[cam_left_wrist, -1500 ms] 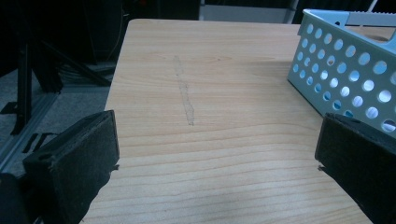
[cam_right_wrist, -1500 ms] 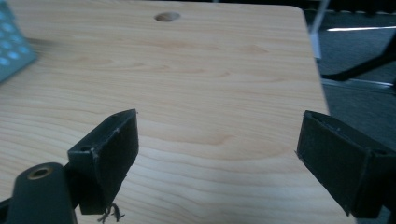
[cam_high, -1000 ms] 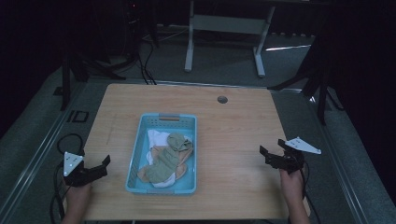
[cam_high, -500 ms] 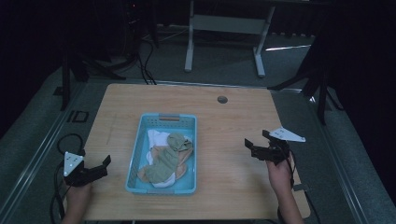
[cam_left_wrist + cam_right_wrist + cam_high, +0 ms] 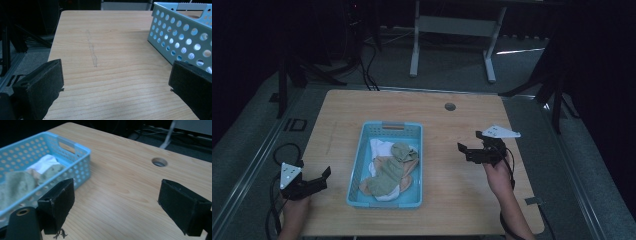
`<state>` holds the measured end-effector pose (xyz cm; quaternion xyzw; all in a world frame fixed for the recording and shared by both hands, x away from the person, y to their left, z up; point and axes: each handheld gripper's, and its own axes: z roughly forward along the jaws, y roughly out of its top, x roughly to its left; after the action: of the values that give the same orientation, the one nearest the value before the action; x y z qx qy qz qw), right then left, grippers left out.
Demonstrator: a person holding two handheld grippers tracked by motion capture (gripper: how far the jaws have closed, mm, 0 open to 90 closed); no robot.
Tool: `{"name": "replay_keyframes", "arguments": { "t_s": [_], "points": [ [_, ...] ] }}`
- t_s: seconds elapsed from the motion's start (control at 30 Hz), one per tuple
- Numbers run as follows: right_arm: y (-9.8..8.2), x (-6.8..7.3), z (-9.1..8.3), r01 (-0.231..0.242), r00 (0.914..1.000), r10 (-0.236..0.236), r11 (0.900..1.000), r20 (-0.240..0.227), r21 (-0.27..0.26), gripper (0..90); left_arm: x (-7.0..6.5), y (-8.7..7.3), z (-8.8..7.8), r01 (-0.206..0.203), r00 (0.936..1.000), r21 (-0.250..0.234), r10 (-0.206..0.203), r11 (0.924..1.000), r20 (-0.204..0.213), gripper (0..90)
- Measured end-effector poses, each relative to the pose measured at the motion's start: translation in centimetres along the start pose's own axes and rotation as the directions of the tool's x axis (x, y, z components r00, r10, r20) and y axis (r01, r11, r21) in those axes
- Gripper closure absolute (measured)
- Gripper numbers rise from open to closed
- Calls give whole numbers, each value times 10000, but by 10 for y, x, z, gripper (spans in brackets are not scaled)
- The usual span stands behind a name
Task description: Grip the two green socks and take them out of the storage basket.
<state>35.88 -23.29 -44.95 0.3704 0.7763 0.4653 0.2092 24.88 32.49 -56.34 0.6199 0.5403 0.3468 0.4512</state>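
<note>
A light blue perforated basket (image 5: 358,164) sits in the middle of the wooden table (image 5: 452,195). It holds a heap of cloths: green (image 5: 392,167), white (image 5: 379,148) and tan (image 5: 371,186). My left gripper (image 5: 319,179) rests open at the table's front left corner, left of the basket (image 5: 175,30). My right gripper (image 5: 466,146) hovers open over the table right of the basket (image 5: 80,162), with its jaws turned toward it. Nothing sits between either pair of jaws.
A round cable hole (image 5: 450,106) lies near the table's far edge, also in the right gripper view as a cable hole (image 5: 159,162). A faint scuff line (image 5: 92,50) marks the wood left of the basket. A white table frame (image 5: 452,30) and black cables (image 5: 367,65) lie on the floor behind.
My right gripper has moved left from the table's right edge toward the basket. The left gripper and the cloths have stayed where they were.
</note>
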Motion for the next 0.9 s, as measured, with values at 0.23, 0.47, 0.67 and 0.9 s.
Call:
{"name": "replay_keyframes", "arguments": {
  "t_s": [0.23, 0.47, 0.67, 0.9],
  "points": [
    [11, 13, 12, 327, 9981, -316, 9993, -533, 204, 135, 0, 0, 0, 9, 10000, 4, -9, 10000, -23, 0],
    [17, 27, 25, 552, 9931, -511, 9978, -1060, 362, 135, 0, 0, 0, -27, 10000, 9, 28, 10000, -16, 0],
    [23, 38, 37, 740, 9870, -671, 9964, -1460, 424, 135, 0, 0, 0, -45, 10000, 13, 45, 10000, 15, 0],
    [32, 54, 53, 932, 9765, -825, 9946, -1989, 449, 138, 0, 0, 0, -39, 10000, 6, 39, 10000, 64, 0]
  ]
}}
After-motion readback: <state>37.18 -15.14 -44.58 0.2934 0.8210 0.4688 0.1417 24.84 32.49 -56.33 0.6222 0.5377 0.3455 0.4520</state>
